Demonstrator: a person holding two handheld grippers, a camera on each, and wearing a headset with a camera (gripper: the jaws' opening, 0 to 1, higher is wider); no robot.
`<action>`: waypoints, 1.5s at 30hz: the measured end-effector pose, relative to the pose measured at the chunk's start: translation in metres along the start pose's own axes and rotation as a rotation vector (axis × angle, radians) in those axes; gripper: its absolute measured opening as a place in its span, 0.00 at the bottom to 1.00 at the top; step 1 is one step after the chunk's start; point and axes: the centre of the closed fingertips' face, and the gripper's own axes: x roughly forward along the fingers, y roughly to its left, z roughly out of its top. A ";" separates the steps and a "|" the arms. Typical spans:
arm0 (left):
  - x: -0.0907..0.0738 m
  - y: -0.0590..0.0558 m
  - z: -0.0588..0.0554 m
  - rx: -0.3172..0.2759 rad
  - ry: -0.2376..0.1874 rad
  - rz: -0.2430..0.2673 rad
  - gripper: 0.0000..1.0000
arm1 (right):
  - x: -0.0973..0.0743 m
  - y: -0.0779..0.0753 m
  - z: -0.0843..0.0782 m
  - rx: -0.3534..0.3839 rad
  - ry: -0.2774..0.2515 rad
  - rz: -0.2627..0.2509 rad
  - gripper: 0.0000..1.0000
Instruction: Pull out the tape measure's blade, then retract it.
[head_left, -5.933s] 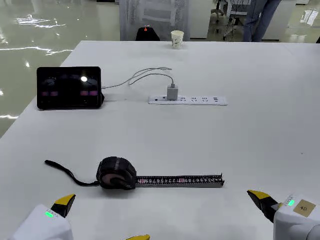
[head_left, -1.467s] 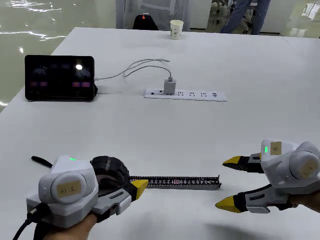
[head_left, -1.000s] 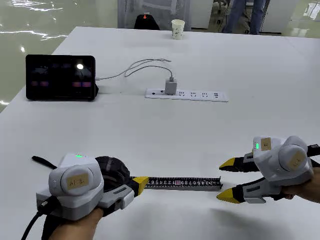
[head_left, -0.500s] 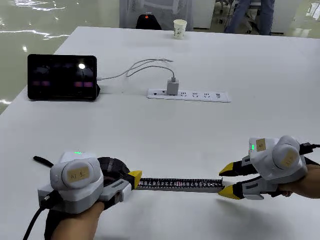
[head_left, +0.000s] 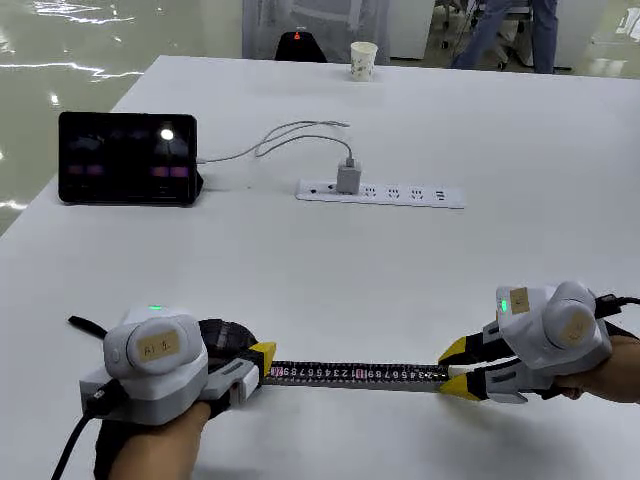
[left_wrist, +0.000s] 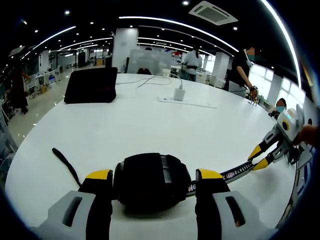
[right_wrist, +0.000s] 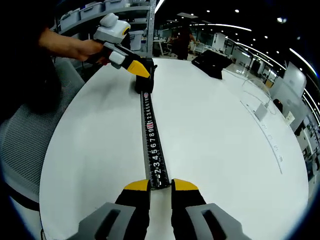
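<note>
Head view: the tape measure (head_left: 226, 336) sits on the white desk (head_left: 400, 270) near its front edge. Its black case is clamped by the left hand-held gripper (head_left: 250, 358). The blade (head_left: 355, 374) lies flat on the desk, extended from the case across to the right hand-held gripper (head_left: 457, 370), whose yellow-tipped jaws are pinched onto the blade's free end.

Left gripper view: both jaws press against the sides of the case, and a black strap (left_wrist: 64, 165) trails off on the desk.

Right gripper view: the numbered blade runs straight from the jaws to the case.
</note>
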 end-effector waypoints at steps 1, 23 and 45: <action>0.001 0.001 0.000 -0.004 0.002 0.003 0.62 | 0.000 0.000 0.000 0.001 0.001 0.002 0.13; 0.006 0.003 -0.009 -0.025 0.053 0.026 0.63 | 0.003 0.000 -0.003 -0.014 0.008 0.009 0.11; 0.007 0.004 -0.015 -0.010 0.095 0.040 0.61 | 0.002 0.000 -0.004 -0.020 0.020 0.011 0.10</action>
